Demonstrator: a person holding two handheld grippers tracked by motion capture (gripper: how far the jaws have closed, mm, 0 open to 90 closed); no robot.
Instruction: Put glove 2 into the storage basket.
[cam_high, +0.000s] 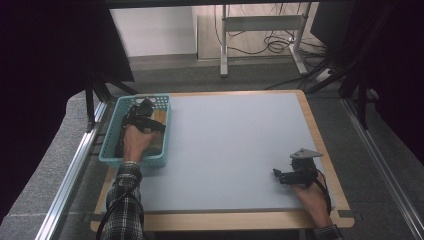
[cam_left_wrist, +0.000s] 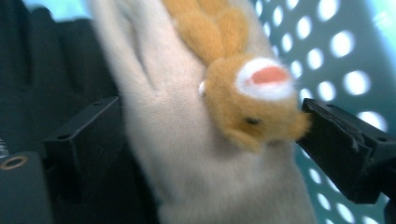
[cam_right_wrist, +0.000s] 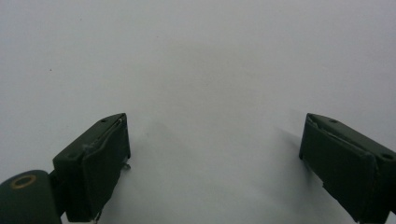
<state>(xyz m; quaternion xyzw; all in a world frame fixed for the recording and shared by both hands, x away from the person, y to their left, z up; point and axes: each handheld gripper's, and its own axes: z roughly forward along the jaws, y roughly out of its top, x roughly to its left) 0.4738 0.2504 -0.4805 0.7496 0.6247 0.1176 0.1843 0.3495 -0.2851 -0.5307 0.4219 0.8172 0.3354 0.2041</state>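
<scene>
While spread wide, left gripper (cam_left_wrist: 212, 140) straddles plush toy (cam_left_wrist: 205, 116), inside teal basket (cam_high: 111, 131), pads barely touching.

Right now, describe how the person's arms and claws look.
Both claws are black. The left claw has blocky rectangular jaws with small screw holes and a brass-coloured ring at its lower left. The right claw carries a grey three-cornered plate on top, and a black cable trails back along the hand. The left sleeve is a black-and-white check; a checked cuff shows at the right wrist.
</scene>
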